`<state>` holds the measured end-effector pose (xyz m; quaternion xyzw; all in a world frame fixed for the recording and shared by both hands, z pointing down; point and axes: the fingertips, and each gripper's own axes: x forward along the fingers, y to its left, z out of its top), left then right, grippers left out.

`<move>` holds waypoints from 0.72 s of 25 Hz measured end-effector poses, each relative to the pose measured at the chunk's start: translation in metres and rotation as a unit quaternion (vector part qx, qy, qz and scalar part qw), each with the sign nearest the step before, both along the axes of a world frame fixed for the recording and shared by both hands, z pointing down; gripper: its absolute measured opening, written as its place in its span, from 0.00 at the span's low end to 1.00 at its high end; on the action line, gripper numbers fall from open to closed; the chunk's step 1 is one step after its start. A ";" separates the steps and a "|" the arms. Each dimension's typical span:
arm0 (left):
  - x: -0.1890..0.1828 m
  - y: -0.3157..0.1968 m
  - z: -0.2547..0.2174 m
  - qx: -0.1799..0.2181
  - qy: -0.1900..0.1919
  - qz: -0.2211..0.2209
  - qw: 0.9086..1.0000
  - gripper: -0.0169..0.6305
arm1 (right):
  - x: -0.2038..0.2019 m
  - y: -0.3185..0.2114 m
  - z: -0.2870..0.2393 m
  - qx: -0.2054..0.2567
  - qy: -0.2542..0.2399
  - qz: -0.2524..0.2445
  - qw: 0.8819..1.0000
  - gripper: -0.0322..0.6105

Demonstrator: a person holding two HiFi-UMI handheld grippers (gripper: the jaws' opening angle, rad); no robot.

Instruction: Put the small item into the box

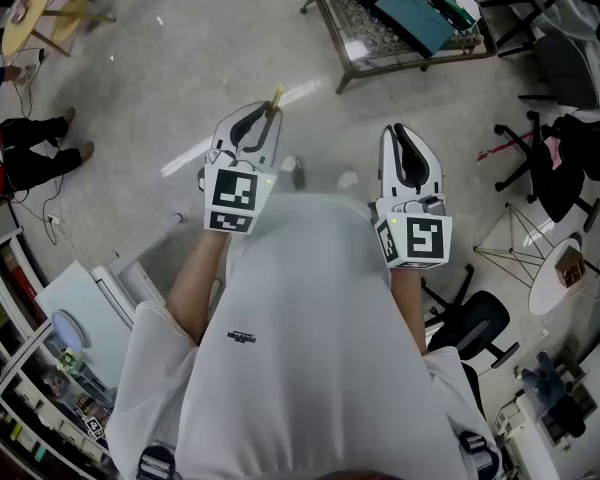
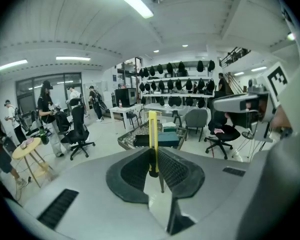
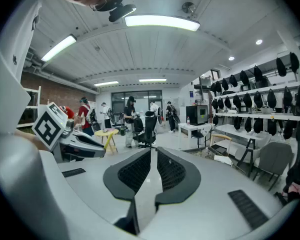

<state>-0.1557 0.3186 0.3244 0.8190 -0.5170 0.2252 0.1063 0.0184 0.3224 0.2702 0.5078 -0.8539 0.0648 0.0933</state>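
Note:
My left gripper (image 1: pixel 266 114) is held out at waist height over the floor, shut on a thin yellow strip (image 1: pixel 276 98). In the left gripper view the yellow strip (image 2: pixel 152 139) stands upright between the closed pads (image 2: pixel 165 164) and sticks out past them. The right gripper (image 1: pixel 397 131) is level with it to the right, jaws together and holding nothing; the right gripper view shows its pads (image 3: pixel 167 171) nearly touching. A flat teal box (image 1: pixel 413 16) lies on a metal mesh table (image 1: pixel 352 52) ahead, well beyond both grippers; this box (image 2: pixel 166 138) also appears straight ahead in the left gripper view.
Black office chairs (image 1: pixel 550 158) and a small round white table (image 1: pixel 560 268) stand at the right. A round yellow table (image 1: pixel 28 8) and a seated person's legs (image 1: pixel 35 143) are at the left. Shelving (image 1: pixel 20 388) lies at lower left. Several people stand across the room (image 2: pixel 50 114).

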 end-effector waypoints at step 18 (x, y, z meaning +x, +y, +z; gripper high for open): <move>0.146 0.080 -0.037 0.028 0.010 -0.091 0.995 0.10 | 0.156 0.065 0.008 0.013 -0.041 -0.055 0.998 0.06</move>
